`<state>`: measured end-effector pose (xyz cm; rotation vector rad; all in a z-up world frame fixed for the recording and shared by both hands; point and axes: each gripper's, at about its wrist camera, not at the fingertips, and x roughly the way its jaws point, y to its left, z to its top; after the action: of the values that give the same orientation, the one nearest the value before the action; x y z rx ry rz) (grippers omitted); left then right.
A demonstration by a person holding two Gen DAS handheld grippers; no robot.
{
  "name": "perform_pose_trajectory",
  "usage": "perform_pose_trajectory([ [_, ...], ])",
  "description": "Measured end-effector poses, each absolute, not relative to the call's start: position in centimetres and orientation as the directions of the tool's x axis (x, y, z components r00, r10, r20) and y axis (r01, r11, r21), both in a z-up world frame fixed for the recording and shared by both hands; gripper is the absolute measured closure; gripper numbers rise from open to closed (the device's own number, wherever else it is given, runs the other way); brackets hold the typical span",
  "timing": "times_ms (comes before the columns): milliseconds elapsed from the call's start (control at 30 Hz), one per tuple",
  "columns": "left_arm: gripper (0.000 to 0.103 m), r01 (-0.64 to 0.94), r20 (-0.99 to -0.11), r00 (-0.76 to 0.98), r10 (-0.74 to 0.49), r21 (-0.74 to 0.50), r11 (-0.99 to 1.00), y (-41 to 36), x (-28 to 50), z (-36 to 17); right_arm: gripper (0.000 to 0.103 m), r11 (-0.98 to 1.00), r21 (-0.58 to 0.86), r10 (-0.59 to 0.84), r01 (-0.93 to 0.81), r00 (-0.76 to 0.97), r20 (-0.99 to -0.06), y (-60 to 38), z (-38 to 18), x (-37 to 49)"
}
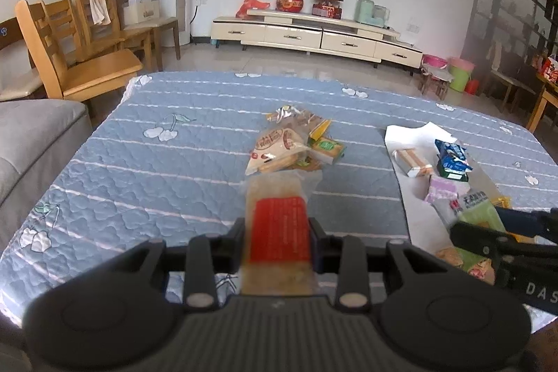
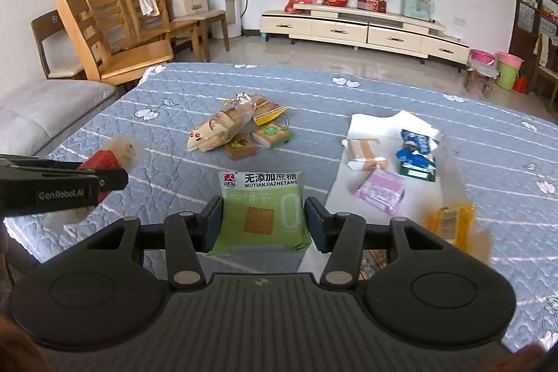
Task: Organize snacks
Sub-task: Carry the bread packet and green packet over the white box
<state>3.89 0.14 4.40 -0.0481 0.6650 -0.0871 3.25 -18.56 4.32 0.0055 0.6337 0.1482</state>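
While tilted down over the quilt (image 2: pixel 348 93), left claw (image 1: pixel 278 232) clamped on red-labelled snack (image 1: pixel 279 229), right claw (image 2: pixel 263 220) on green biscuit pack (image 2: pixel 261 211).

**Both of your grippers are gripping**

Your left black two-finger gripper (image 1: pixel 278 234) is pinching a red-labelled clear snack packet (image 1: pixel 279 232), pointing downward. Your right black two-finger gripper (image 2: pixel 264 222) is clamping a green-and-white biscuit packet (image 2: pixel 262 211), also tilting down.

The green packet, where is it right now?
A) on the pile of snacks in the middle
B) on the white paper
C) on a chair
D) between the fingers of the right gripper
D: the right gripper has its fingers pressed on both sides of the green packet, off the blanket.
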Motion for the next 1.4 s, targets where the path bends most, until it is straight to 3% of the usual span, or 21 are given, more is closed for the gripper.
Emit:
perform_pose_trajectory([
  [1400,0.069,0.138,-0.592,0.795,-0.132,-0.035,0.99,-3.0,2.4,5.8,0.04,0.998,0.035,0.061,-0.051,0.849,-0.525,-21.7,6.5,-0.6],
])
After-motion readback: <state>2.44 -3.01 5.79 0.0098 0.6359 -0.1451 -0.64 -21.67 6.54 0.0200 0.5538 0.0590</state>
